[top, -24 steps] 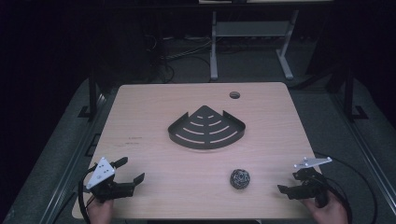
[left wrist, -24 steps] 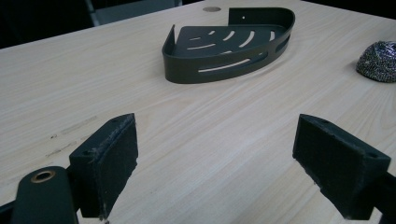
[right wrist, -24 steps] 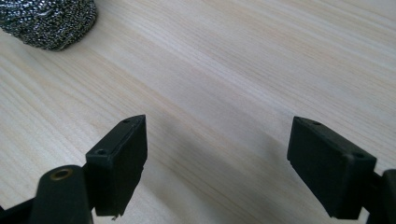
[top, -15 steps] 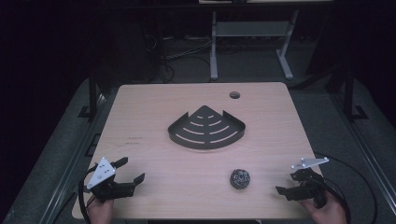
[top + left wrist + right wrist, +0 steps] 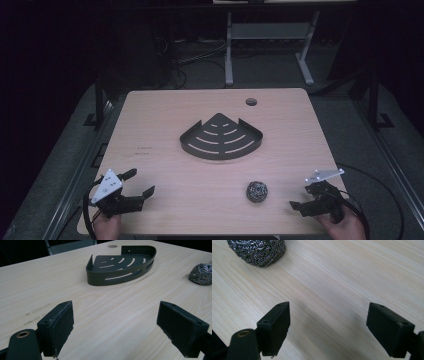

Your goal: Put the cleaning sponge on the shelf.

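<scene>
1. Right tongs (image 5: 306, 199) sit low at the near right edge of the bench (image 5: 150, 125), jaws spread wide, nothing between them. They are the closest to the steel scourer (image 5: 256, 191), so my read is that it is the pick target.
2. Scourer lies on bare bench, near-right of centre, apart from everything. In the right gripper view it sits ahead and off to one side of the jaw gap (image 5: 257, 251), not lined up, so the tongs need to swing toward it before closing.
3. Left tongs (image 5: 141, 183) rest at the near left corner, also wide open and empty. Looks parked, clear of the working zone.
4. Black corner caddy (image 5: 221, 137) sits mid-bench, open side up, flat on its base, well apart from the scourer. Likely the drop spot: low walls, slotted floor, easy to enter from above.
5. Risk, as a guess: scourer is springy and light, so a shallow grip may slip or drag it.
</scene>
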The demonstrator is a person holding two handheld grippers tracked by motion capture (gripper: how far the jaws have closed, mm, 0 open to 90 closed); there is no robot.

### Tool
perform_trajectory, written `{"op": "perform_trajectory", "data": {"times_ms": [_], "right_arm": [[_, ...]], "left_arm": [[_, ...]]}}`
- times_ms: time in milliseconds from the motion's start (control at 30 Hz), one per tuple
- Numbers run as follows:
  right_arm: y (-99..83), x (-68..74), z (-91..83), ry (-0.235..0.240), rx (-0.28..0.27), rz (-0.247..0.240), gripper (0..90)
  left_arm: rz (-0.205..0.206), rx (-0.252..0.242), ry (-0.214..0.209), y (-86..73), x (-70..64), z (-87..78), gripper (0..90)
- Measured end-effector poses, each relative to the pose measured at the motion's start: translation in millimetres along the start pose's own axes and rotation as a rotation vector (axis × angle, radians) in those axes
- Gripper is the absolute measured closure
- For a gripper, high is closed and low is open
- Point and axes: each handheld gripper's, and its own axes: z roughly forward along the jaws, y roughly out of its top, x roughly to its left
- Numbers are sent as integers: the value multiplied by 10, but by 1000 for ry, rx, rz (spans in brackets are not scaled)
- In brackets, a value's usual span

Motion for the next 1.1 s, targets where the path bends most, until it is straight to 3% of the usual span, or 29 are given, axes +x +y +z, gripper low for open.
{"op": "perform_trajectory", "data": {"times_ms": [1100], "right_arm": [[101,178,64,44,7,-74,185]], "left_arm": [[-7,-3,1,-8,0,-4,135]]}}
